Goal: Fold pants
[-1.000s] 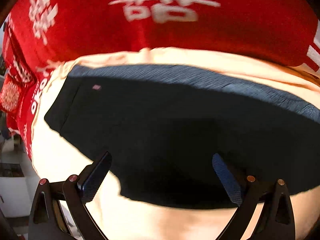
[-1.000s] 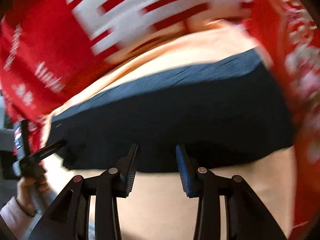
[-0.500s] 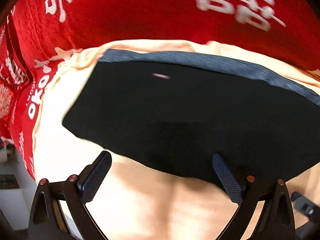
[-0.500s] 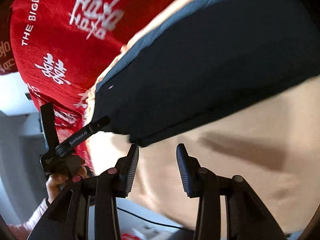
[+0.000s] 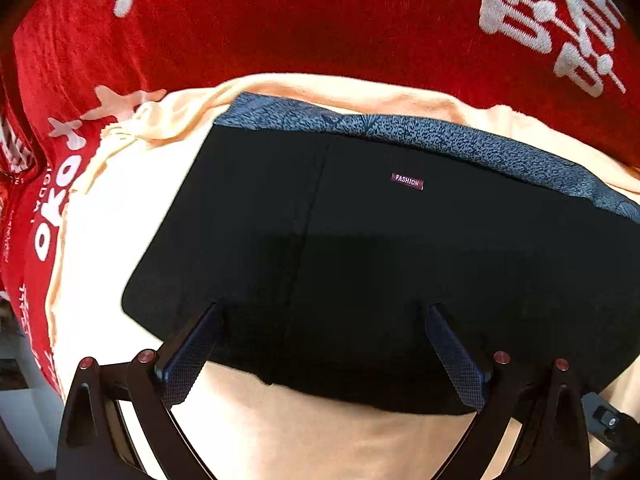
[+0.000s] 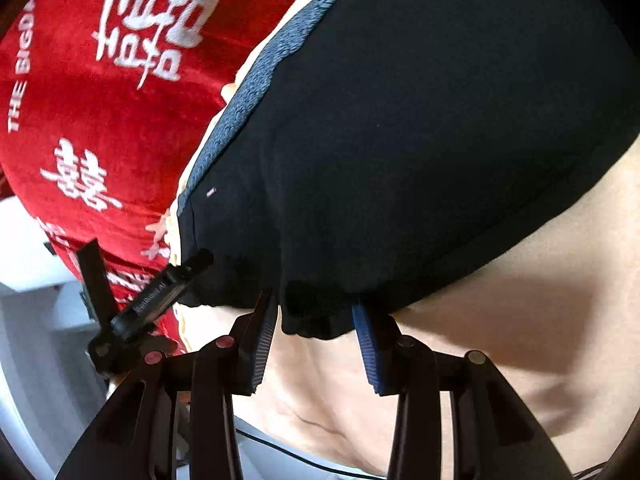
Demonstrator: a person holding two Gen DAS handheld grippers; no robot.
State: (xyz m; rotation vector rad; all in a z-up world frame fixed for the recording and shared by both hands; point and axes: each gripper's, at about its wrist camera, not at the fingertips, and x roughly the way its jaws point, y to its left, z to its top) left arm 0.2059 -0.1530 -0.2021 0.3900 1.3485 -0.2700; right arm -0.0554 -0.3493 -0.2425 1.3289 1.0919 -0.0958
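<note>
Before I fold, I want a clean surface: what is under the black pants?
The black pants lie on a peach cloth, which shows around their edges. That cloth sits on a red blanket with white lettering. Whatever is directly beneath the pants is covered.

Your left gripper [image 5: 320, 316] pointing steeply down, jaws standing wide apart, nothing pinched. Your right gripper [image 6: 316, 320] angling down, jaws partly apart, pads [image 6: 262, 344] not pressing anything.
</note>
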